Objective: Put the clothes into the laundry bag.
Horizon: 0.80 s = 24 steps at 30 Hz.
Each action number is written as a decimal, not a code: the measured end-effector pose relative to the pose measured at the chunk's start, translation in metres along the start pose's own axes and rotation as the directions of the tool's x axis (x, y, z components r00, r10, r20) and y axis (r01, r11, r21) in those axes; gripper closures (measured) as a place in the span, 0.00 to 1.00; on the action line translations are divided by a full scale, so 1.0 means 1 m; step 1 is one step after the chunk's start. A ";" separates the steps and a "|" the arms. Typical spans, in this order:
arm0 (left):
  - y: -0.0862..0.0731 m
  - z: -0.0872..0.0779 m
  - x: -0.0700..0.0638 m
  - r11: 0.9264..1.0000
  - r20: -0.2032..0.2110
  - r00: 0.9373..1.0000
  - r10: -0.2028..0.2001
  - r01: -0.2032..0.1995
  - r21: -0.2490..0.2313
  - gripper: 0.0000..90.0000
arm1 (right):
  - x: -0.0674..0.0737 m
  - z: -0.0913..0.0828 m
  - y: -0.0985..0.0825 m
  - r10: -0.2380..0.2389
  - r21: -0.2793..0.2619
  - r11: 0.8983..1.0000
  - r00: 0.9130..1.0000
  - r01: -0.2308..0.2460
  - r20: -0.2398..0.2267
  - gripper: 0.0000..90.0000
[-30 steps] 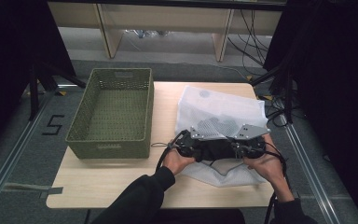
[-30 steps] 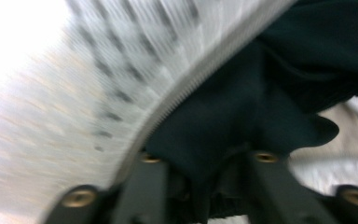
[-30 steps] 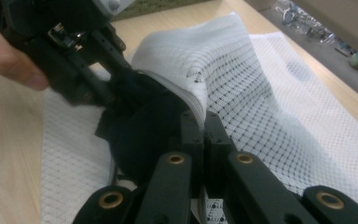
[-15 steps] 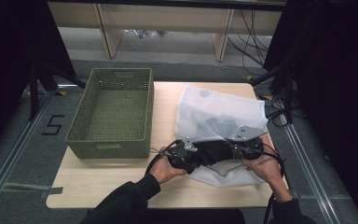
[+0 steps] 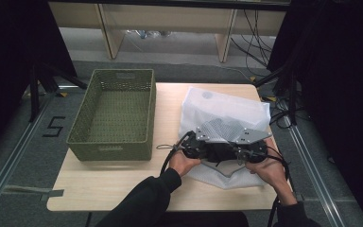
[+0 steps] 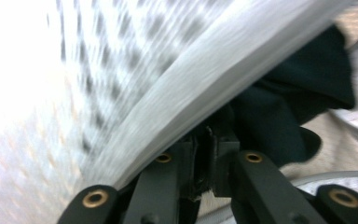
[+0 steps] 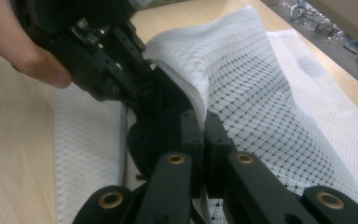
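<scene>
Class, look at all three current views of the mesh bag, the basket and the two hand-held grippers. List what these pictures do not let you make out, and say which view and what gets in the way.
- High view: the jaw tips of both hand-held grippers, covered by their grey plates.
- Left gripper view: the white mesh bag is smeared by blur close to the lens; the dark fabric is part hidden behind it.
- Right gripper view: what the jaws pinch besides mesh, hidden by bag folds.
- High view: the green basket floor at the near wall.
</scene>
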<state>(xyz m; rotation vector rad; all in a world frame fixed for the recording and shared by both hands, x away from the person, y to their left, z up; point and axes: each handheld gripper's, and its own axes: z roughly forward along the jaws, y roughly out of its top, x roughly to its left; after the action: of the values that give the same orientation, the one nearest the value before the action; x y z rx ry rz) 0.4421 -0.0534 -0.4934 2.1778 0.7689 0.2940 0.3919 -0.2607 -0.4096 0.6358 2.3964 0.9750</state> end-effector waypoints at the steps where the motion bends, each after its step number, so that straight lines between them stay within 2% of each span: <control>1: -0.002 0.000 -0.001 1.000 0.004 1.000 0.023 -0.023 0.020 0.86 | 0.001 0.000 0.000 0.001 0.003 1.000 1.000 -0.001 -0.001 1.00; 3: -0.006 -0.003 -0.001 0.999 0.002 0.999 0.032 -0.032 0.030 0.78 | 0.001 -0.001 -0.002 0.007 0.012 1.000 1.000 -0.007 -0.005 1.00; 5: -0.008 -0.010 0.000 0.999 -0.010 1.000 0.025 -0.025 0.036 0.68 | 0.001 0.000 -0.004 0.009 0.011 1.000 1.000 -0.009 -0.008 1.00; 6: -0.010 -0.017 -0.001 0.999 -0.008 1.000 0.028 -0.028 0.041 0.65 | 0.002 0.000 -0.004 0.009 0.017 1.000 1.000 -0.009 -0.005 1.00; 9: -0.017 -0.031 -0.004 0.997 0.001 0.998 0.065 -0.065 0.044 0.60 | 0.004 0.000 -0.006 0.006 0.019 1.000 1.000 -0.006 -0.012 1.00; 12: -0.020 -0.035 -0.008 0.998 0.033 0.998 0.049 -0.050 0.035 0.67 | 0.004 0.000 -0.006 0.009 0.023 1.000 1.000 -0.009 -0.013 1.00; 16: -0.017 -0.025 -0.010 0.994 0.060 0.994 0.089 -0.093 0.057 0.80 | 0.004 0.000 -0.006 0.005 0.016 1.000 1.000 -0.004 -0.015 1.00; 17: -0.016 -0.021 -0.011 0.995 0.056 0.995 0.080 -0.084 0.062 0.88 | 0.004 0.000 -0.006 0.004 0.016 1.000 1.000 -0.003 -0.018 1.00; 18: -0.015 -0.014 -0.010 0.997 0.058 0.997 0.057 -0.060 0.057 0.91 | 0.005 -0.001 -0.005 0.015 0.022 1.000 1.000 -0.015 -0.016 1.00; 19: -0.014 -0.010 -0.010 0.999 0.064 0.998 0.027 -0.029 0.042 0.94 | 0.006 0.000 -0.005 0.007 0.022 1.000 1.000 -0.007 -0.021 1.00; 21: -0.010 -0.003 -0.007 1.000 0.057 0.998 -0.002 0.001 0.016 0.95 | 0.007 0.000 -0.005 -0.005 0.032 0.999 0.999 0.006 -0.033 1.00; 22: -0.009 -0.001 -0.006 1.000 0.046 0.999 -0.007 0.006 0.012 0.95 | 0.008 0.000 -0.006 0.005 0.032 0.999 0.999 -0.003 -0.044 1.00; 24: -0.007 0.000 -0.002 1.000 0.035 0.999 -0.019 0.019 0.002 0.95 | 0.009 0.002 -0.006 -0.012 0.029 0.999 0.998 0.014 -0.068 1.00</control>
<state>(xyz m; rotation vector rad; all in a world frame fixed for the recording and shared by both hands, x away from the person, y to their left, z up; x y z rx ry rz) 0.4371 -0.0510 -0.4989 2.1709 0.7700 0.2448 0.3840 -0.2586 -0.4175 0.6058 2.4754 0.9719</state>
